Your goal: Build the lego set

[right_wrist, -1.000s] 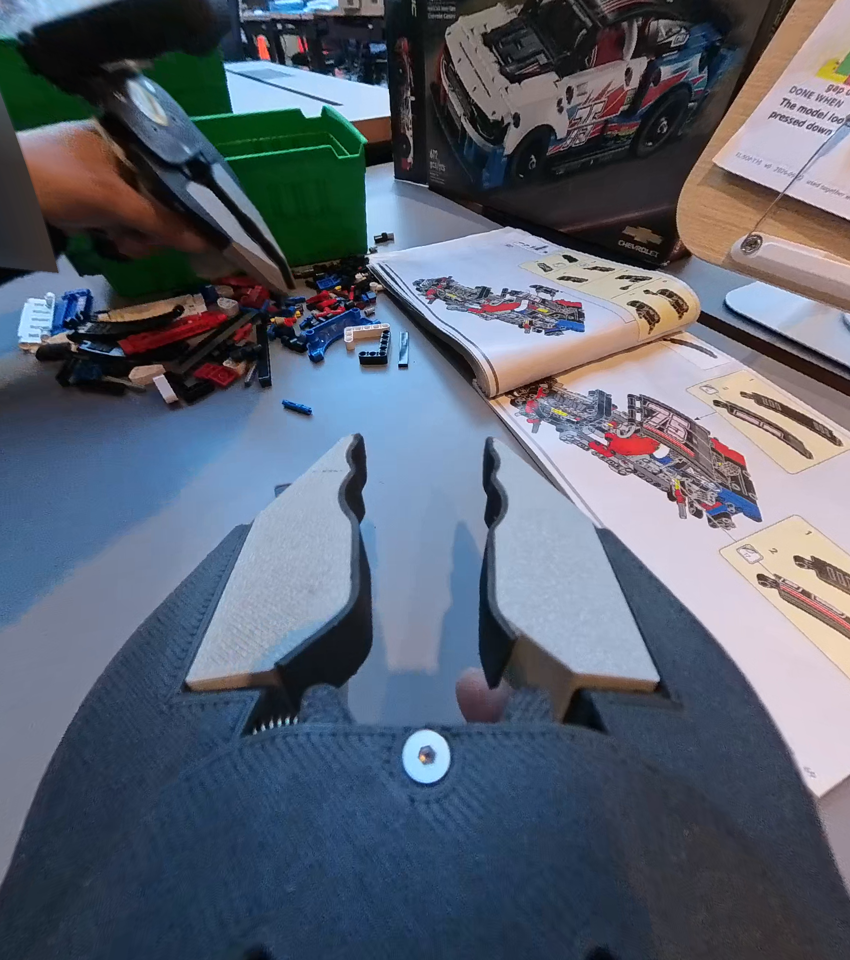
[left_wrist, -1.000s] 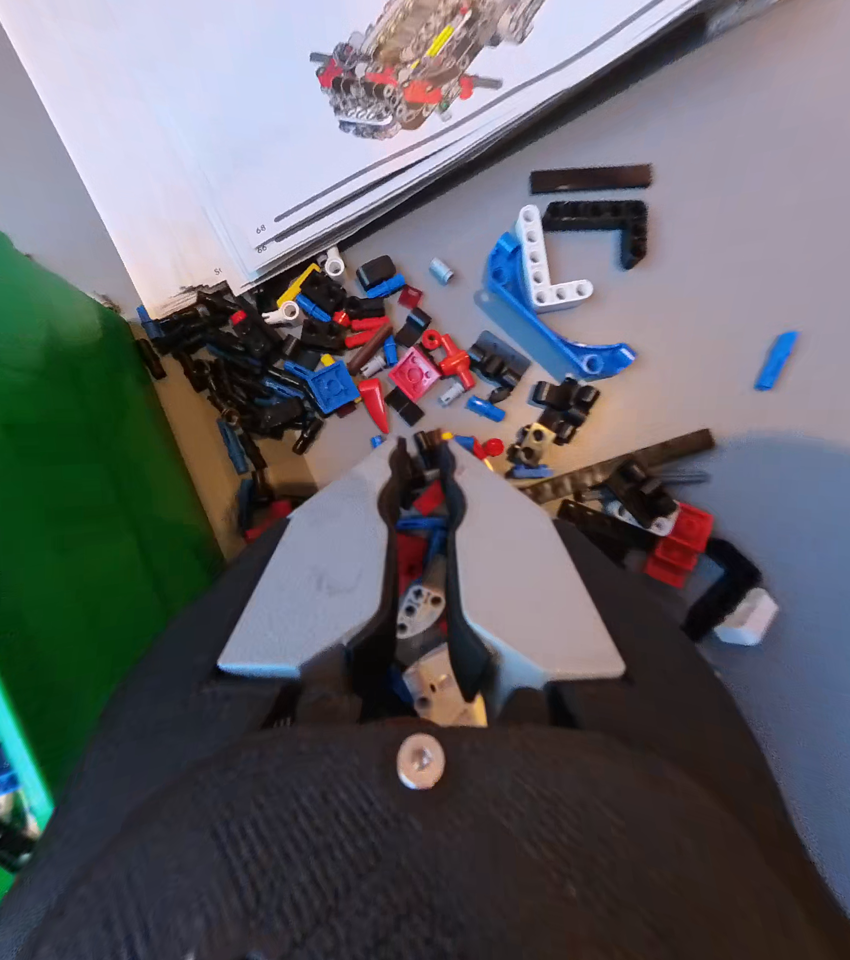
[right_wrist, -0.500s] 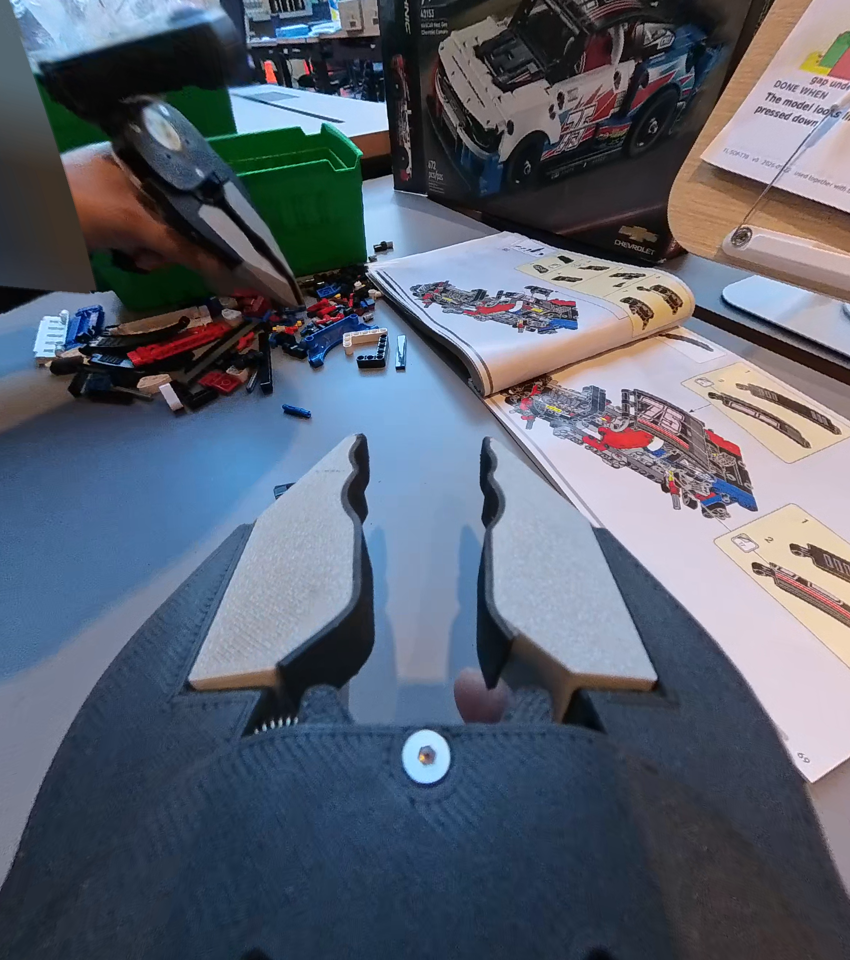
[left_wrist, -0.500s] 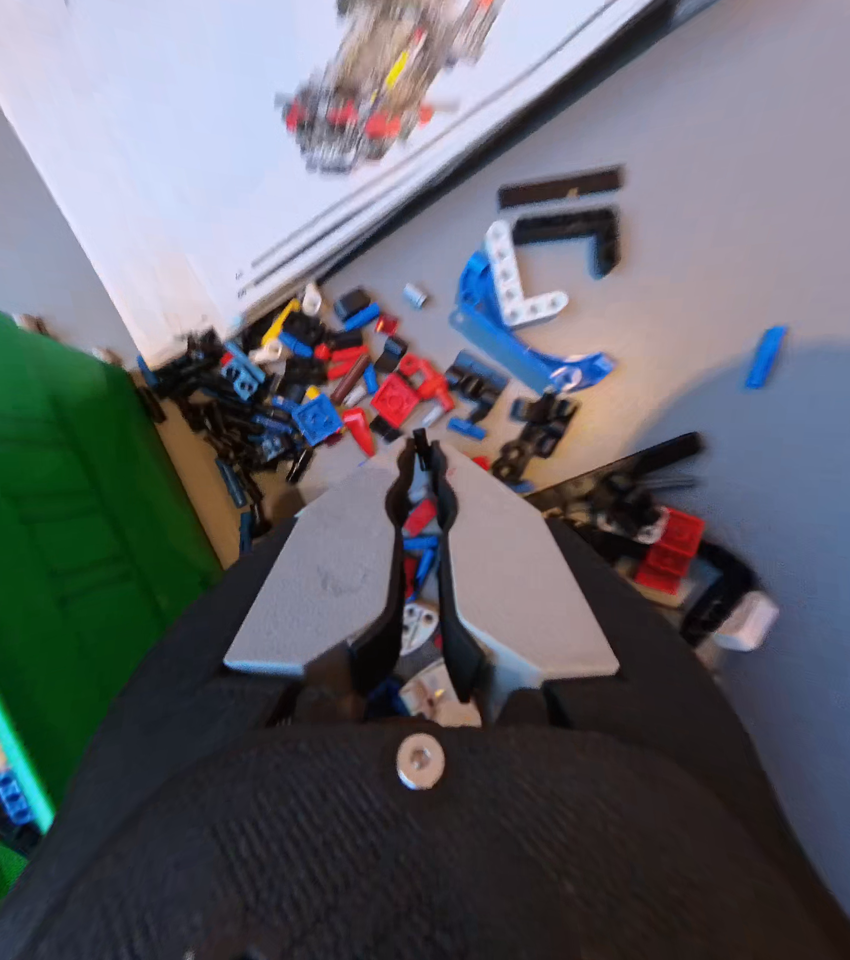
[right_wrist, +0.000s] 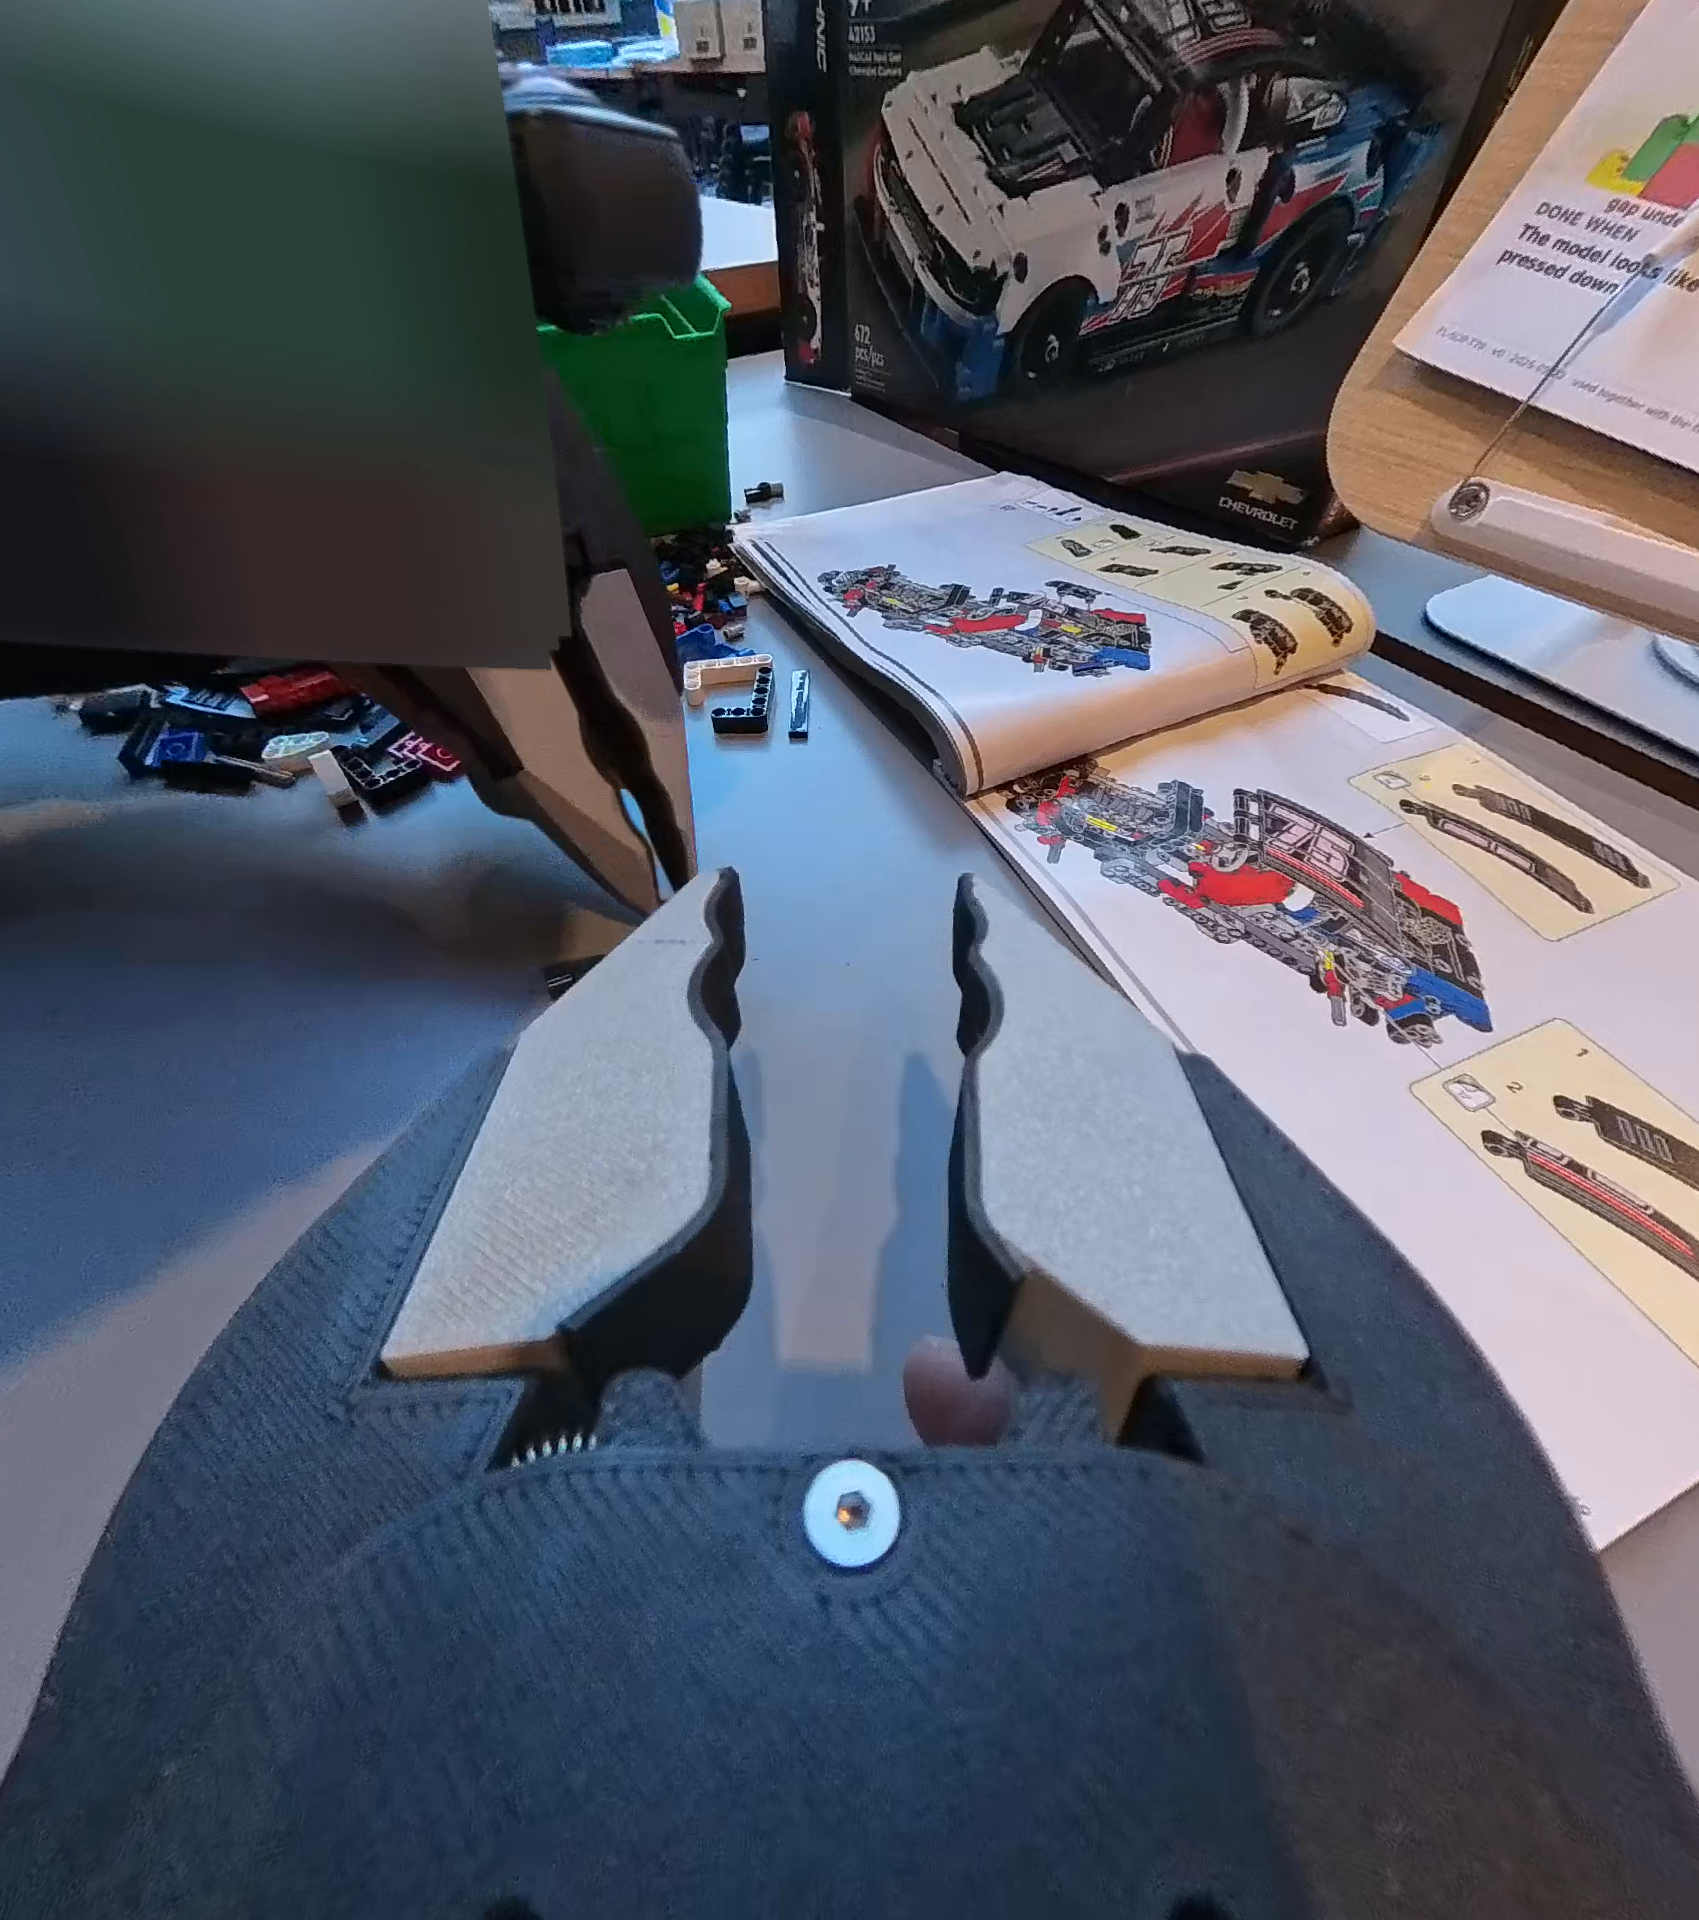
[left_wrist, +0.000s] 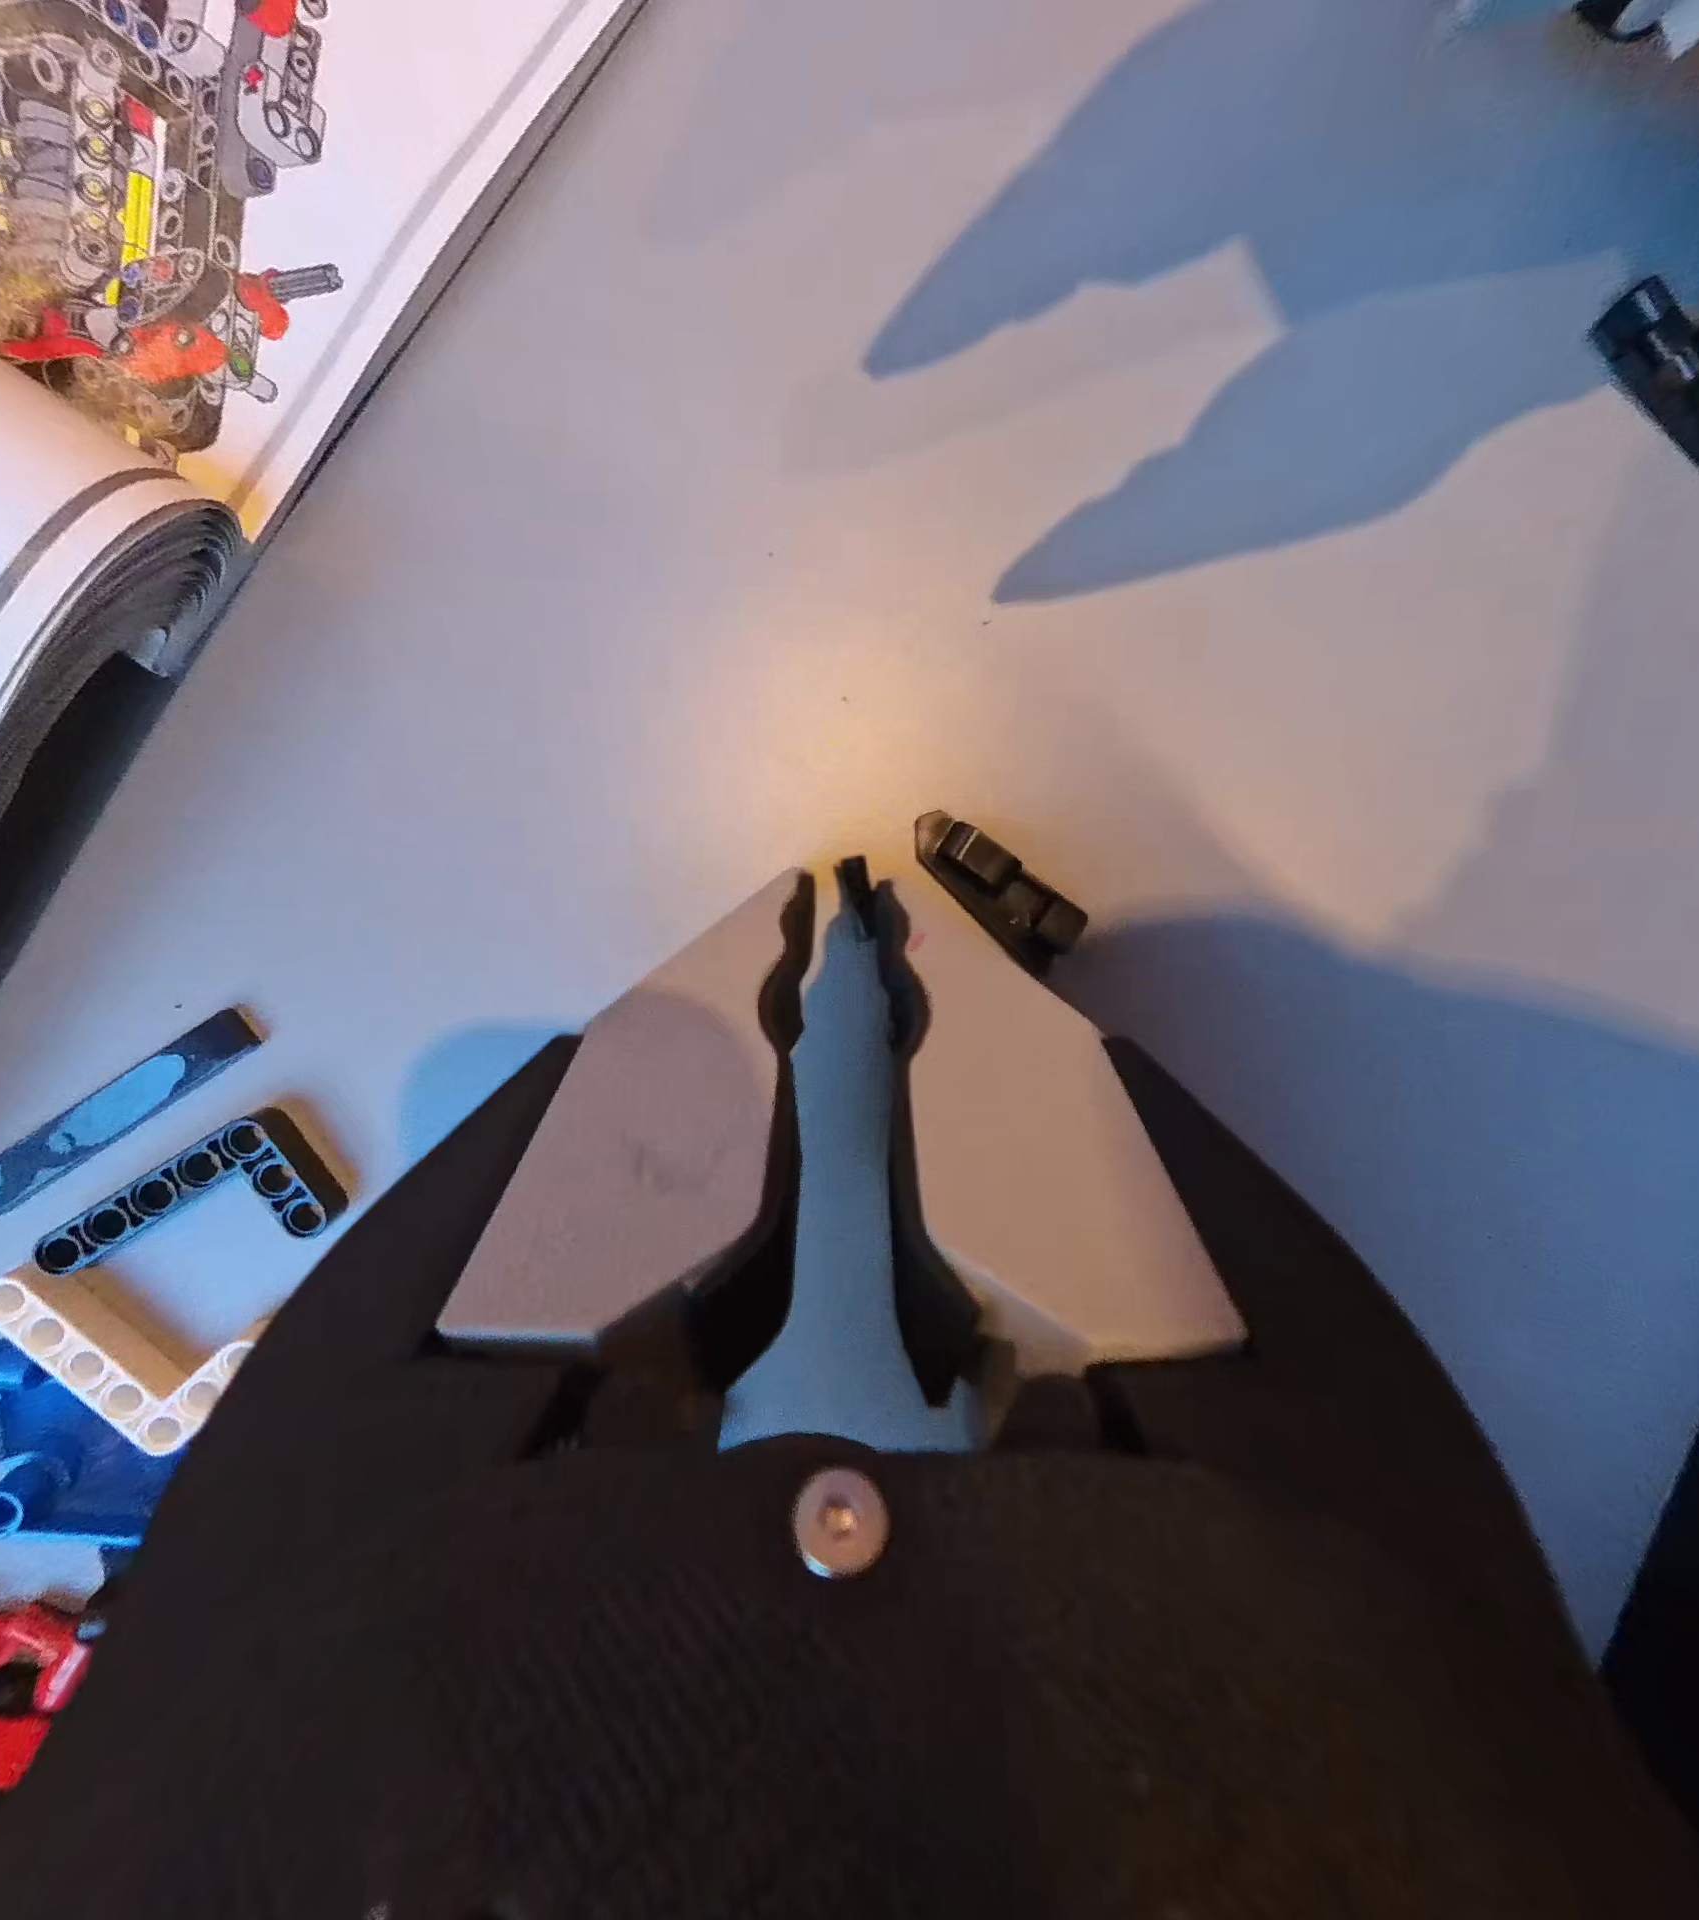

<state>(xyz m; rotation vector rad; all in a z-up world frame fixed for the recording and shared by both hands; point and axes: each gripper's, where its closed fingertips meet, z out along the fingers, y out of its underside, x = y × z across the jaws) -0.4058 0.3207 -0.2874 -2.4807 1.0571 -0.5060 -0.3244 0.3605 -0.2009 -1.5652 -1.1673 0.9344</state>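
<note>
The left gripper (left_wrist: pixel 843 883) pinches a tiny black pin (left_wrist: pixel 855 896) at its tips, just beside a black piece (left_wrist: pixel 996 894) mid-surface (left_wrist: pixel 616 675). Light, stiff, likely slippery: hold it mid-length. The right gripper (right_wrist: pixel 840 914) hangs spread, empty.

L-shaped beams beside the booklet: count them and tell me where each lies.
2. The black L-shaped beam lies nearest the black flat strip; the white L-shaped beam sits just behind it, resting on a blue piece. More may be hidden in the pile.
</note>
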